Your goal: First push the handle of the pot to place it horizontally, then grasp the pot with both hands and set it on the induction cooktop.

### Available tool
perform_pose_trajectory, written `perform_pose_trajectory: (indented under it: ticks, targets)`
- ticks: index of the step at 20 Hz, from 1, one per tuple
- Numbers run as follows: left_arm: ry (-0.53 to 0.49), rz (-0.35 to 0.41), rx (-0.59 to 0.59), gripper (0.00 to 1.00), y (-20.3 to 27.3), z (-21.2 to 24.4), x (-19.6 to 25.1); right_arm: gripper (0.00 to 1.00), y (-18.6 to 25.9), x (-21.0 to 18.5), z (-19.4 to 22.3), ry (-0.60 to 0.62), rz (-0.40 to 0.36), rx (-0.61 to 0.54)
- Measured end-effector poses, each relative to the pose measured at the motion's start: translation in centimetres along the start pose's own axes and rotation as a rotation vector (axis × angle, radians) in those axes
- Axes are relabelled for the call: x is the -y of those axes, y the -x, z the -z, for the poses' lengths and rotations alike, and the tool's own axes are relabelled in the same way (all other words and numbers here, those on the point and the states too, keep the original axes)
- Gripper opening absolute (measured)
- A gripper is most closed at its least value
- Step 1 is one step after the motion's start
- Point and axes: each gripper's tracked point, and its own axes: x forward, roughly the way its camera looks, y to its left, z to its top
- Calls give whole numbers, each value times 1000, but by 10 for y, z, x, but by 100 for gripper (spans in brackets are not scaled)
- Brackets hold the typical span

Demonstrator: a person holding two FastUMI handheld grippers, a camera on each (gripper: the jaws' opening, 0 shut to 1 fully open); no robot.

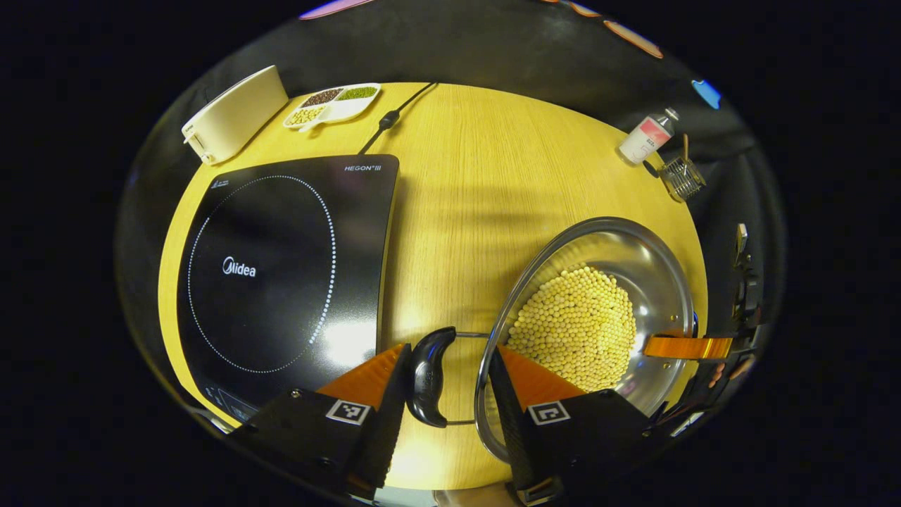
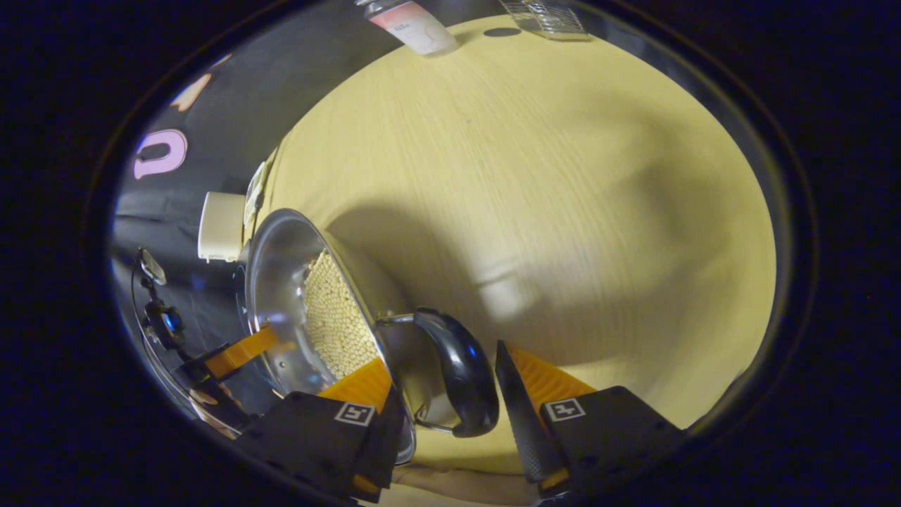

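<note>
A steel pot (image 1: 654,282) holding pale beans (image 1: 574,324) stands on the wooden table (image 1: 493,176), to the right of the black induction cooktop (image 1: 281,267). In the left gripper view my left gripper (image 1: 449,351) is open, with the pot's near black handle (image 1: 428,377) between its fingers, close to the left one. Across the pot, one finger of the right gripper (image 1: 686,347) shows at the far rim. In the right gripper view my right gripper (image 2: 443,355) is open around the other black handle (image 2: 457,373) of the pot (image 2: 281,267); the left gripper (image 2: 243,350) shows beyond.
A white box (image 1: 232,113) and a divided dish of beans (image 1: 334,104) sit behind the cooktop, whose cord (image 1: 394,116) runs off the table's back edge. A small bottle (image 1: 646,137) and a wire basket (image 1: 681,176) stand at the back right.
</note>
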Motion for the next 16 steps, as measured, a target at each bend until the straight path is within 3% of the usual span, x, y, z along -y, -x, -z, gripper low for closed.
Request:
perform_pose_trajectory:
  ticks: [2, 4, 6, 7, 9, 11, 12, 14, 15, 16]
  targets:
    - [12, 5, -6, 67, -2, 2, 0, 61, -1, -4, -1, -20, -34, -2]
    - [30, 7, -16, 67, -4, 5, -1, 53, 0, -5, 0, -45, -43, -16]
    - [62, 22, -17, 66, -6, 5, 0, 59, -3, -6, -2, -54, -46, -8]
    - [69, 27, -22, 64, -5, 6, 0, 53, -3, -7, -5, -57, -46, -2]
    - [88, 11, -14, 61, -3, 8, -1, 55, -2, -7, -8, -56, -34, 17]
    - [80, -15, -8, 59, 0, 11, 0, 48, 0, -5, -11, -40, -12, 49]
    - [72, -25, -9, 59, 4, 12, 2, 55, 5, -5, -8, -35, -16, 56]
    - [45, -39, -15, 58, 12, 16, 4, 44, 13, -5, -4, -28, -24, 67]
    - [31, -39, -15, 59, 14, 17, 6, 51, 19, -4, -3, -22, -25, 76]
    - [19, -36, -7, 60, 19, 17, 8, 43, 23, -3, -1, -19, -24, 84]
